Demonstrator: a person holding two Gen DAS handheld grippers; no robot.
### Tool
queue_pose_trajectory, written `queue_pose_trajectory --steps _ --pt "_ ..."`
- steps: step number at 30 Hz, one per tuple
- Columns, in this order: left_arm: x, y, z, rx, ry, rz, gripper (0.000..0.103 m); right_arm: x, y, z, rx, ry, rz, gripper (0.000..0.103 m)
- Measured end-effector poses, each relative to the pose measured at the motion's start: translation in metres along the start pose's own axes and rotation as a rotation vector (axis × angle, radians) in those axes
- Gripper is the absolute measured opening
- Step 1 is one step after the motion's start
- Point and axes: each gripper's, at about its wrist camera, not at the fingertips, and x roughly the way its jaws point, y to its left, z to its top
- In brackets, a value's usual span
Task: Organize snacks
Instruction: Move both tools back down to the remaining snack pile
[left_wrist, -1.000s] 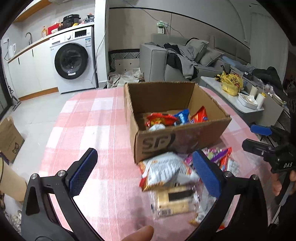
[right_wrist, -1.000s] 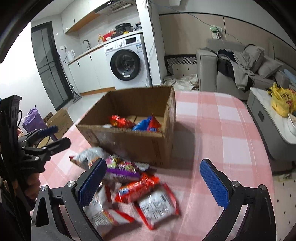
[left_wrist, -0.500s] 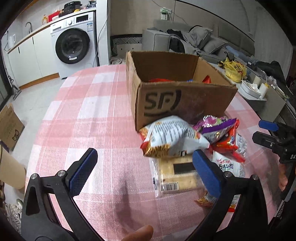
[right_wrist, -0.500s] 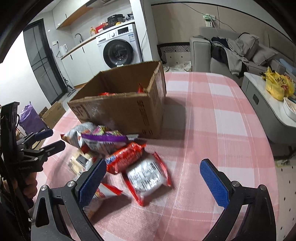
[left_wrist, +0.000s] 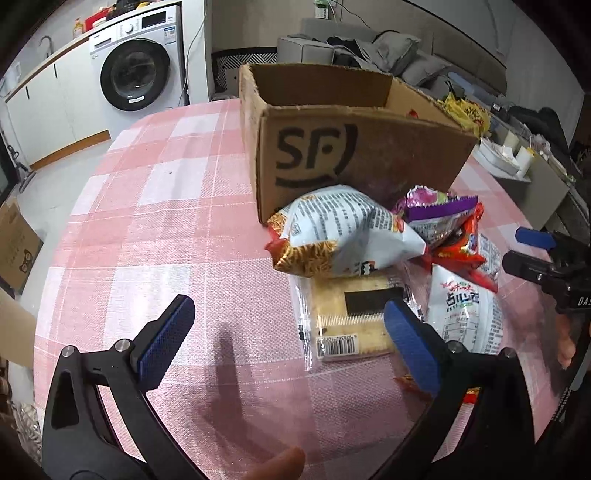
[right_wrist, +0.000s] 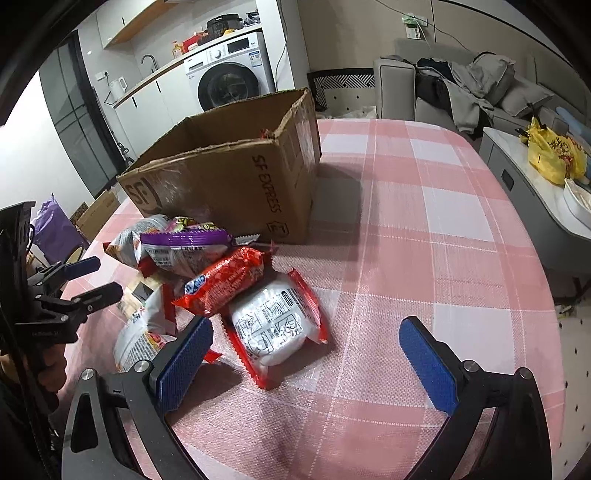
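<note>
1. Both empty, the left gripper (left_wrist: 286, 332) and right gripper (right_wrist: 304, 352) gape wide above the checked tablecloth (right_wrist: 424, 258).
2. Loose snack packets (right_wrist: 236, 277) lie heaped just beside the cardboard box (left_wrist: 354, 147).

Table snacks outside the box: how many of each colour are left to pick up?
Mostly white packets: 3
Red packet: 1
Purple packet: 1
Clear cracker pack: 1
Total: 6
</note>
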Motion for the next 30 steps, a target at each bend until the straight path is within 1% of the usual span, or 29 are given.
queue_pose_trajectory --steps 6,11,16,21,23,25,30 --pt "0.015 -0.006 0.001 0.004 0.025 -0.01 0.102 0.006 -0.004 0.0 -0.003 0.013 0.0 0.103" --pt "0.027 -0.011 0.0 0.016 0.055 -0.065 0.102 0.013 -0.008 -0.001 -0.004 0.034 0.032 0.103" --pt "0.032 -0.013 0.001 0.037 0.069 -0.101 0.102 0.024 -0.011 0.002 -0.026 0.068 0.038 0.103" --pt "0.038 -0.019 0.001 0.046 0.089 -0.096 0.102 0.035 -0.007 0.004 -0.056 0.086 0.034 0.103" --pt "0.04 -0.019 0.003 0.046 0.089 -0.099 0.102 0.04 -0.004 0.004 -0.079 0.094 0.019 0.103" --pt "0.042 -0.016 0.003 0.054 0.092 -0.092 0.102 0.044 -0.001 0.004 -0.1 0.095 -0.009 0.103" --pt "0.042 0.005 0.001 0.037 0.089 -0.076 0.102 0.046 0.0 0.005 -0.1 0.09 -0.022 0.103"
